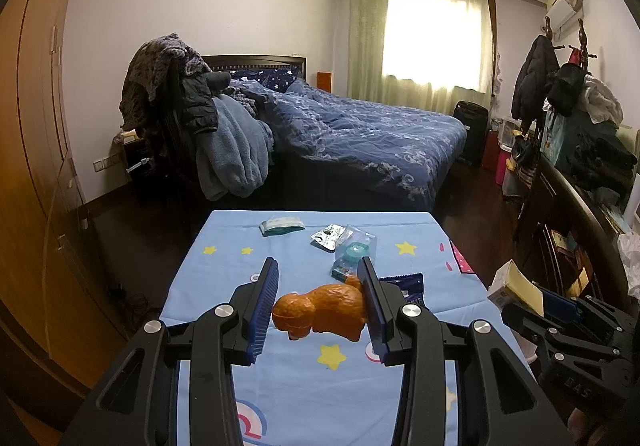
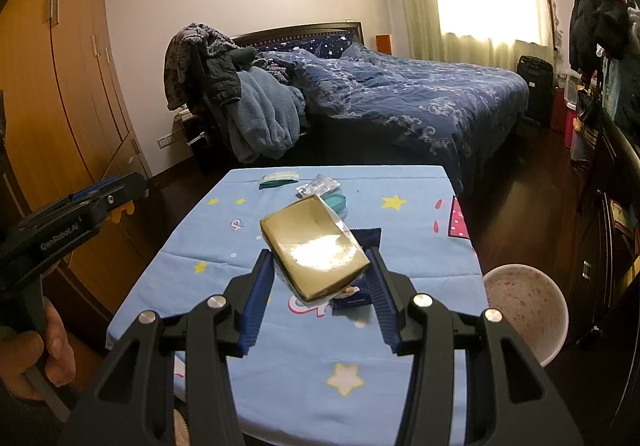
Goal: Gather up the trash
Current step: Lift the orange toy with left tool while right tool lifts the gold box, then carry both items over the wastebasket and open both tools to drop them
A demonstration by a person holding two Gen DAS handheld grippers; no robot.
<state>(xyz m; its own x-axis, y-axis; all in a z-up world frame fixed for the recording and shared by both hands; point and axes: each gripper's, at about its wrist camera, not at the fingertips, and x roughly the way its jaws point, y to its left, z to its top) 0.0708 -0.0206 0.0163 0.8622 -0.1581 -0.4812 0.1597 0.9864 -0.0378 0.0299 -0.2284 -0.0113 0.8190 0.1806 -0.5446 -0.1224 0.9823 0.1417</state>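
Blown-out curtained window (image 1: 434,40) backlights the dim room; fisheye edges bend and darken.

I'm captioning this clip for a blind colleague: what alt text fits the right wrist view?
The right gripper holds a gold cardboard box between its blue pads above a table covered in star-patterned blue cloth. A white bin stands at the table's right, with small packets at the far edge and an unmade bed behind.

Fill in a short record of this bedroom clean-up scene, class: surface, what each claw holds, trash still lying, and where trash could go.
surface: table under a blue star-print cloth
left claw: closed on an orange toy dog
right claw: closed on a gold box
trash still lying: white-and-green packet, blister pack, dark blue wrapper
possible bin: speckled pink bin beside the table's right edge
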